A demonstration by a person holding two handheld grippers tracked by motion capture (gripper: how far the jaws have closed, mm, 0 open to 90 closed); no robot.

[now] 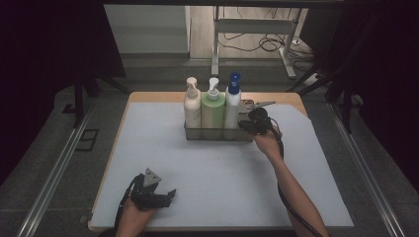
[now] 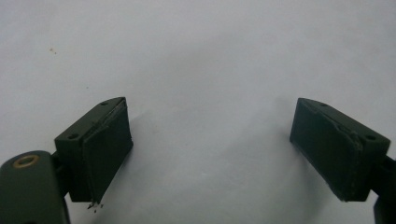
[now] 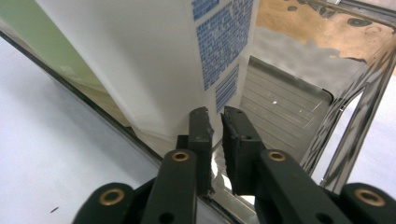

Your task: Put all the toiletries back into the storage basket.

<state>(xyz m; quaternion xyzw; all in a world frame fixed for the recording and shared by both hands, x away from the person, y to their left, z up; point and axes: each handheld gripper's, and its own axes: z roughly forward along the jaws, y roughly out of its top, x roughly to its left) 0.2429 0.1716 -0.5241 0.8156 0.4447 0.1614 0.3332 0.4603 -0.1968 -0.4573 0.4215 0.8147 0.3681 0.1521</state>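
Right gripper [image 3: 214, 122], fingers closed on the metal caddy [image 1: 217, 134] rim at 3 o'clock, should pull level; left gripper [image 2: 210, 149] rests open.

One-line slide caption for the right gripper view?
Right tongs pinch the metal rack's near wall beside the white bottle.

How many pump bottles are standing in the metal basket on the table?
3, in one row in the metal basket: a cream bottle at the left, a green bottle in the middle, a white bottle with a blue pump at the right, next to the right gripper.
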